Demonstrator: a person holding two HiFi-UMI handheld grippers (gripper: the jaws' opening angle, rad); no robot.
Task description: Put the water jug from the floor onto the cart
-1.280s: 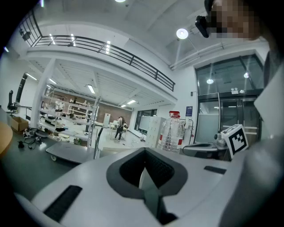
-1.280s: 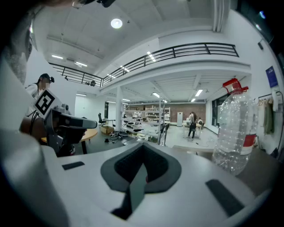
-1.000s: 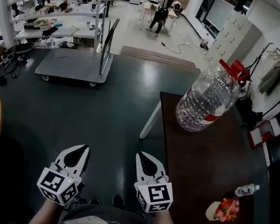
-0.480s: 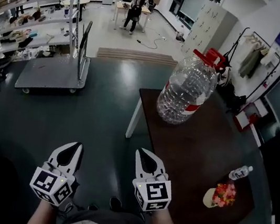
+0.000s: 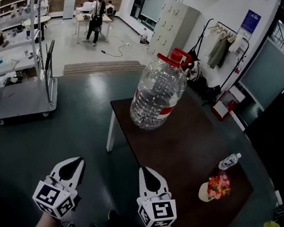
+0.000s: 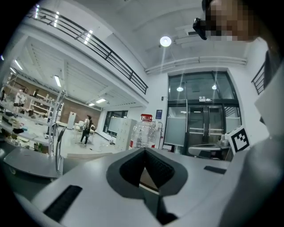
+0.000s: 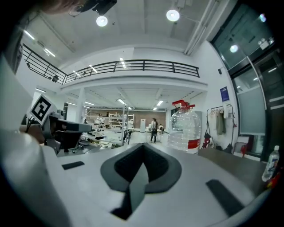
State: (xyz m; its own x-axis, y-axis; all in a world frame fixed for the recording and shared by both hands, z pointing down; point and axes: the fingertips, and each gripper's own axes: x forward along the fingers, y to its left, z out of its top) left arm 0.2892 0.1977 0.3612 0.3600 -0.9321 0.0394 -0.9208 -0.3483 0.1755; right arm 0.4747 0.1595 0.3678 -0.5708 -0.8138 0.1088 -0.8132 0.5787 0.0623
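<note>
The water jug (image 5: 157, 94), clear plastic with a red cap and handle, stands upright on the near corner of a dark brown table (image 5: 179, 149). It also shows far ahead in the left gripper view (image 6: 144, 131) and in the right gripper view (image 7: 184, 128). The flat grey cart (image 5: 20, 100) with its upright handle sits on the floor at the left. My left gripper (image 5: 76, 162) and right gripper (image 5: 148, 172) are held side by side close to my body, both shut with nothing in them, well short of the jug. Both sets of jaws meet in their own views (image 6: 144, 153) (image 7: 143, 148).
A small water bottle (image 5: 229, 161) and a cup of flowers (image 5: 215, 187) stand on the table's near right part. Shelving racks (image 5: 6, 23) line the far left. A person (image 5: 97, 14) stands at a desk far back. Lockers (image 5: 175, 27) and a coat rack (image 5: 220, 48) are behind the table.
My view has swung to the right: the jug and table slid toward the picture's middle and the cart toward the left edge. Both grippers stay shut in front of me.
</note>
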